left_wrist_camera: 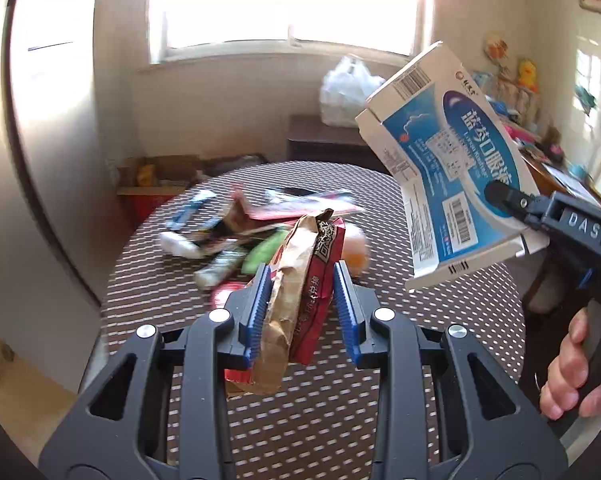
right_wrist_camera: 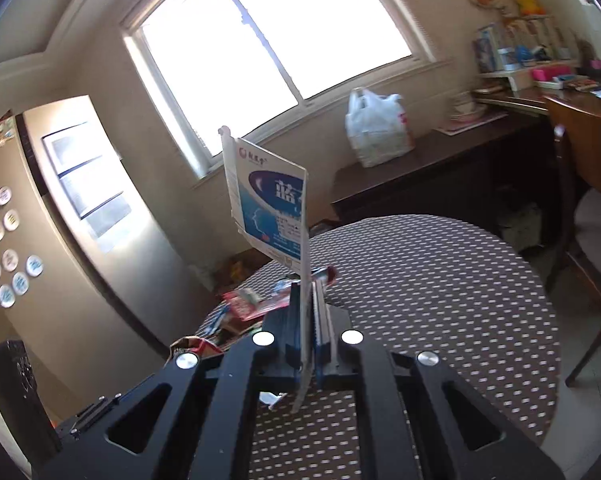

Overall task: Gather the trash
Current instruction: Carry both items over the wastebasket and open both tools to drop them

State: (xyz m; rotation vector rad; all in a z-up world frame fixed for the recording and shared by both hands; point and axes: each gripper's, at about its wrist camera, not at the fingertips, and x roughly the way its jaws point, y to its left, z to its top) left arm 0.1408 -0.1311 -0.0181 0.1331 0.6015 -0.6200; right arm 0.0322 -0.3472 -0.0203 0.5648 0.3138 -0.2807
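Two pieces of litter leave a round, dotted surface [left_wrist_camera: 380,420] at once: the left gripper [left_wrist_camera: 300,280] pinches a crumpled red-and-brown snack wrapper [left_wrist_camera: 300,300] upright between its blue pads, while the right gripper [right_wrist_camera: 306,300], pressed together, clamps a flattened blue-and-white medicine box [right_wrist_camera: 268,208] by its lower edge. Both are held clear above the surface, presumably for carrying off to a bin. More wrappers [left_wrist_camera: 220,240] lie heaped at the surface's far side, awaiting collection.
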